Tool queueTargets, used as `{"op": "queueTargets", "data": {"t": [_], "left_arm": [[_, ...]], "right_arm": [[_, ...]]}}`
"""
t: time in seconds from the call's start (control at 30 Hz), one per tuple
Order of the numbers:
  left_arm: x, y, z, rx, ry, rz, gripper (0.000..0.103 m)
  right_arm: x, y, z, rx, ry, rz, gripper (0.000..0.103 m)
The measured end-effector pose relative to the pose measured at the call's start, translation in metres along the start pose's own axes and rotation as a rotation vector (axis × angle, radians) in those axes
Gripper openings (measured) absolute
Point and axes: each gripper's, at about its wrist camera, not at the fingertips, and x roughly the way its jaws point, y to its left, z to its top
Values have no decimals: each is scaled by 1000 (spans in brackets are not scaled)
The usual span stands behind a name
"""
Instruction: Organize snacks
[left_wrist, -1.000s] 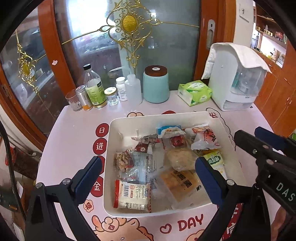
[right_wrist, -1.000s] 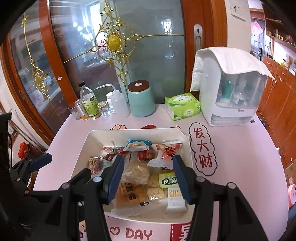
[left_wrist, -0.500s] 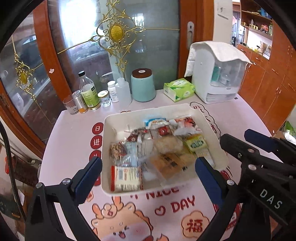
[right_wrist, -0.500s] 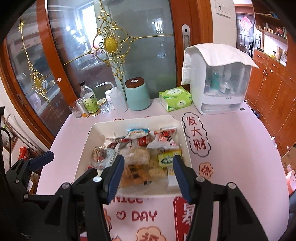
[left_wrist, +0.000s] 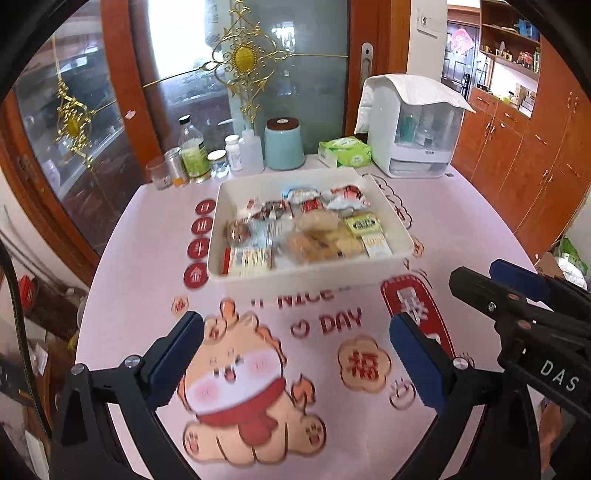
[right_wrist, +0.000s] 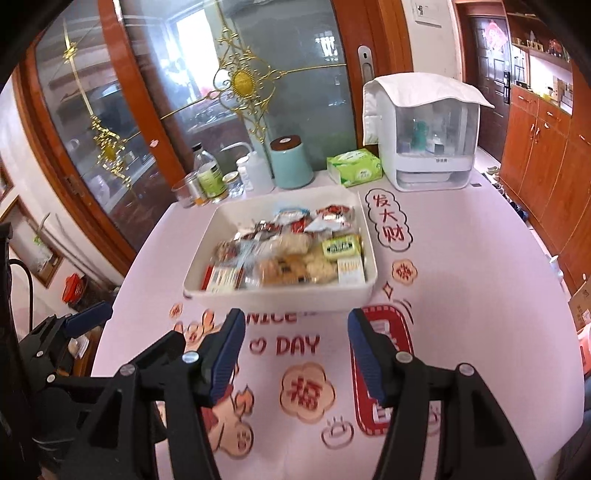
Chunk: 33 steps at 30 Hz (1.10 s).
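A white tray (left_wrist: 306, 275) full of wrapped snacks (left_wrist: 310, 229) sits at the middle of a pink printed table. My left gripper (left_wrist: 295, 328) hovers over the cartoon print in front of the tray, open wide and empty. The right gripper (left_wrist: 478, 273) shows at the right of the left wrist view. In the right wrist view the tray (right_wrist: 280, 295) and the snacks (right_wrist: 288, 254) lie just beyond my right gripper (right_wrist: 295, 321). Its jaws are opening, with nothing between them. A blue fingertip (right_wrist: 88, 317) of the left gripper shows at the left.
Behind the tray stand several bottles and jars (left_wrist: 192, 155), a teal canister (left_wrist: 284, 144), a green tissue pack (left_wrist: 345, 151) and a white covered appliance (left_wrist: 413, 125). A glass door is behind, wooden cabinets (left_wrist: 524, 147) are to the right, and the table edge curves at the left.
Both grippers have drawn back from over the tray toward the table's near side. The tray now lies farther ahead, and the cartoon print is under the fingers.
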Motion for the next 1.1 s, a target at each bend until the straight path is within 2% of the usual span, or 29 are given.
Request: {"op": "queueTargets", "data": {"t": [0.17,0.43,1.1], "left_arm": [[-22,-3,-28,-8,13,10,100],[-46,3,-59,-58,44,18,101],[-65,5,-72,-121,24,36,100]], "right_arm": [[-17,0,-27,-7,31,33,59],[-40,-2,-56,-8,48,27,59],[-61,9,-73,-63,46,58,59]]}}
